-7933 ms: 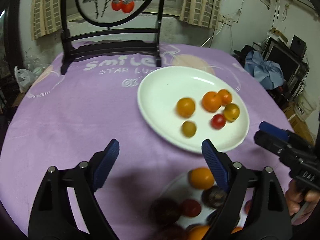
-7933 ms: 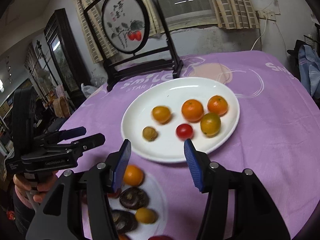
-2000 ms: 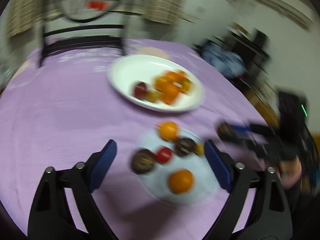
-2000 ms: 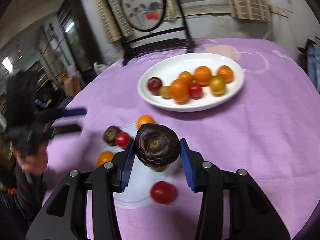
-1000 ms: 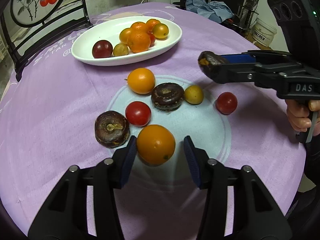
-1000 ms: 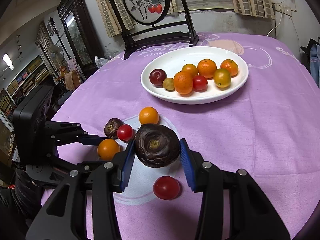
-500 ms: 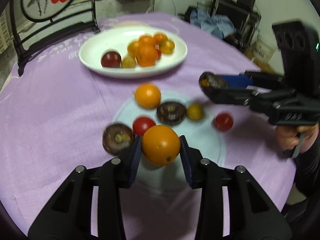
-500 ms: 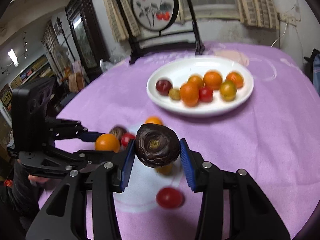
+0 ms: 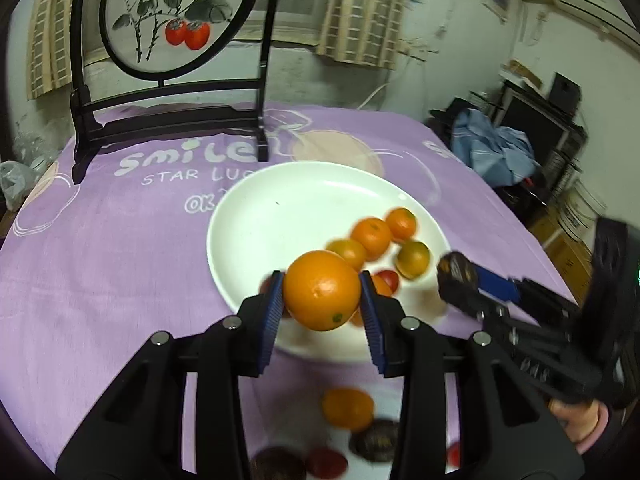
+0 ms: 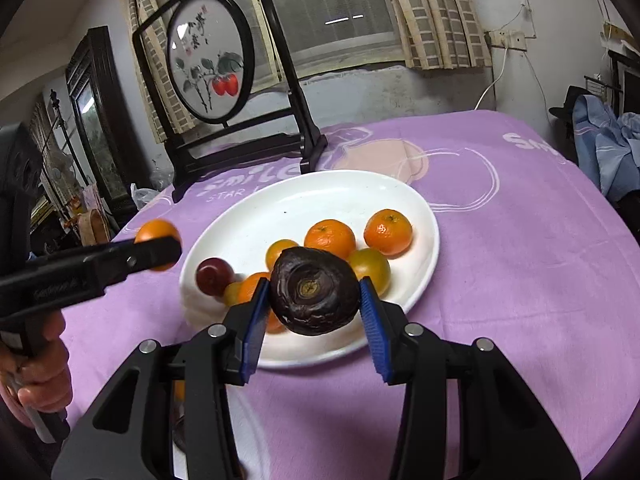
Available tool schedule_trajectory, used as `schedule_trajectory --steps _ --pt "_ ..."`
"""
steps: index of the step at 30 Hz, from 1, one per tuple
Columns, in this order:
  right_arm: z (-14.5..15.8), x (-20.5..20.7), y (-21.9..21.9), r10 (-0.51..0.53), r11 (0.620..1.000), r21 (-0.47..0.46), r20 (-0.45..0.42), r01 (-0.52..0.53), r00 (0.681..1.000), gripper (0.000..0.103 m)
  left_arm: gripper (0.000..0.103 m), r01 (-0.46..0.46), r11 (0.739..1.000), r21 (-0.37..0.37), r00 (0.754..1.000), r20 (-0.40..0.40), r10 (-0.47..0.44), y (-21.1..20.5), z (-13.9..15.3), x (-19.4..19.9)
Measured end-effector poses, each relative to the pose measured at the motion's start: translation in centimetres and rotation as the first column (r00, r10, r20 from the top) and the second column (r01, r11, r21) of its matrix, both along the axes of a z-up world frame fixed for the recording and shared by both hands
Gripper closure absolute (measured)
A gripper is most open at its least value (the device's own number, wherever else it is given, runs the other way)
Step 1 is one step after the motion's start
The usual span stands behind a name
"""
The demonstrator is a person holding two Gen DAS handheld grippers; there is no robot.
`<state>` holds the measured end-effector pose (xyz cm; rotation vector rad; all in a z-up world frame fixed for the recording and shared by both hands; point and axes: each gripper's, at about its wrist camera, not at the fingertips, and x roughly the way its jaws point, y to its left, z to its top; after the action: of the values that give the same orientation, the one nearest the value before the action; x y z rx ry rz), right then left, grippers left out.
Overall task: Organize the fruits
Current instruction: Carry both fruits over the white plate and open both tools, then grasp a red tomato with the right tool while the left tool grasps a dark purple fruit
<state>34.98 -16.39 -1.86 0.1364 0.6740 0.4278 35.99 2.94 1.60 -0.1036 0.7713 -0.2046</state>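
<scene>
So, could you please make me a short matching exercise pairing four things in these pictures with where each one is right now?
Things:
1. orange
2. dark fruit
3. plum
4. screen

Places:
A. on the white plate
B. in the left gripper
C. standing behind the plate
D. in the right gripper

Pairs: 1-B, 2-D, 3-A, 4-C

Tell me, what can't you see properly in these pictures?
- Left wrist view: the fruits near the bottom edge are blurred and partly behind the left gripper, so their number is unclear.
- Left wrist view: the orange it holds covers part of the white plate.
- Right wrist view: the dark purple fruit in the right gripper hides the fruits behind it.
</scene>
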Motion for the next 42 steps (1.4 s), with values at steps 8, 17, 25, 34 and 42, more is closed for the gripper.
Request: schedule_trajectory --steps 8,17,25,34,42 --pt "-0.7 1.6 1.1 0.036 0.999 -0.021 -0.008 -0.036 0.999 0.058 0.065 -0.052 0.998 0.022 0.997 -0.063 0.053 0.4 -2.1 4.2" --pt "1.8 -0.7 0.3 0.093 0.994 0.049 0.020 -0.094 0.996 0.051 0.013 -0.105 0.994 0.004 0.994 0.008 0.105 1.5 0.8 1.7" --pt "2.4 -4.2 1.9 0.250 0.968 0.007 -0.069 -0.250 0.966 0.050 0.003 -0.210 0.977 0.024 0.971 0.127 0.205 4.0 2.4 -4.7" --pt "-0.4 -8.7 2.8 0.292 0.944 -0.114 -0.155 -0.311 0.944 0.050 0.003 -0.298 0.953 0.062 0.954 -0.004 0.298 8.1 -2.8 -8.0" --pt "-1.8 -11.3 2.4 0.345 0.916 -0.138 -0.209 -0.377 0.915 0.050 0.003 -0.322 0.943 0.078 0.946 0.004 0.323 8.6 -3.0 -8.4"
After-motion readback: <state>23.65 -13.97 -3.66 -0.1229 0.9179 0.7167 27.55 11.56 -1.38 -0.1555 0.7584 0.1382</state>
